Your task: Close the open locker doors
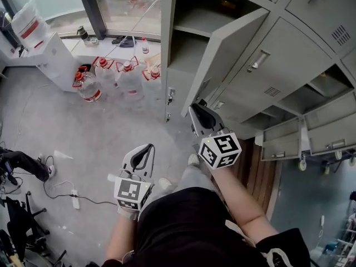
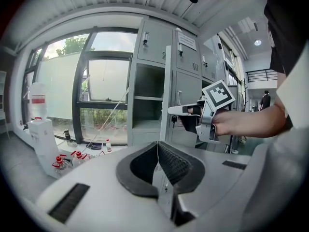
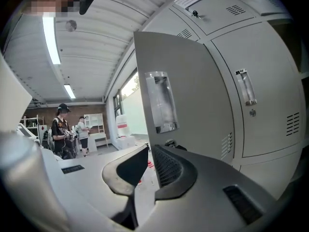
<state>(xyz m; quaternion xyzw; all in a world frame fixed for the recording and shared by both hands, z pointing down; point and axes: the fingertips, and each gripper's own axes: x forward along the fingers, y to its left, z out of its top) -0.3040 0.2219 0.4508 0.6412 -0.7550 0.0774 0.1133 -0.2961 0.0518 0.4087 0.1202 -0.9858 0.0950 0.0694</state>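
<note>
Locker door [image 1: 227, 57] stands tall, swung out toward us; right gripper [image 3: 146, 151] near its edge, jaws a sliver apart, empty; left gripper [image 2: 157, 146] pressed together

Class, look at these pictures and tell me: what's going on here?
A person holding two grippers stands at grey lockers. The right gripper, jaws a slit apart and empty, is close to the edge of a door that stands wide open. The left gripper, shut and empty, is held farther back. Other doors farther right are open too.
</note>
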